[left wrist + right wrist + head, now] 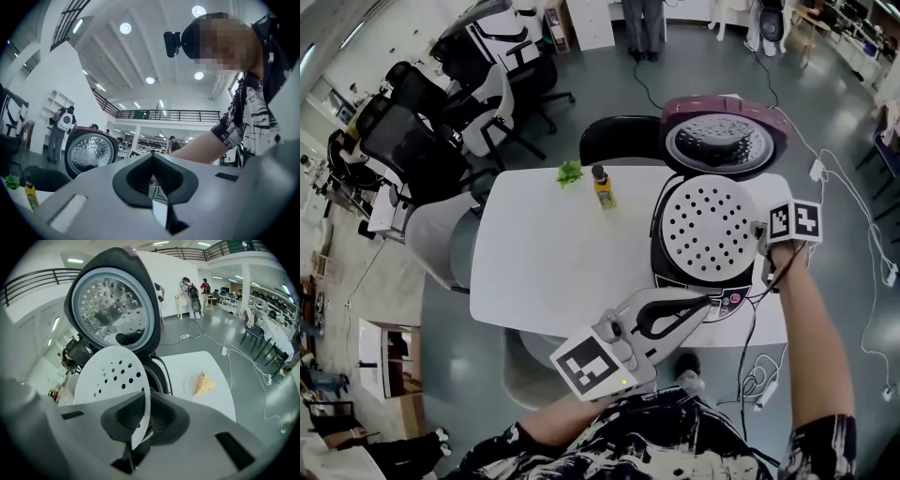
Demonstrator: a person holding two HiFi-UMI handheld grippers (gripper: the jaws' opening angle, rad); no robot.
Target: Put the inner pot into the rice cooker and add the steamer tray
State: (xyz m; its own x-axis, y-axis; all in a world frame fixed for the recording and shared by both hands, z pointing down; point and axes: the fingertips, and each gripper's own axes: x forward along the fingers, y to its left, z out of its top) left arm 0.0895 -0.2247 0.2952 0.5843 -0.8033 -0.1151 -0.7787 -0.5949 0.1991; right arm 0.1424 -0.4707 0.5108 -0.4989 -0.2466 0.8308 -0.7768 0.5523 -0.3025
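Right gripper (763,236): forearm reaching forward at the table's right side, gripper angled down toward the rice cooker (658,246); jaws clamped on the right rim of the steamer tray (708,225), the rim running edge-on between the pads in the right gripper view.

Steamer tray: white perforated disc, over the cooker's mouth and covering it; what lies beneath is hidden.

Left gripper (705,302): held near the body, roughly level, pointing right toward the cooker's front panel; jaws together, nothing between them.

Rice cooker: right end of the white table (544,253); lid (727,141) raised behind the tray, its dimpled inner plate showing.

Surroundings: yellow bottle with black cap (603,187) and small green item (570,172) on the table left of the cooker, well apart from both grippers; black chair (619,139) behind the table; yellow wedge-shaped item (204,383) on the table right of the cooker.
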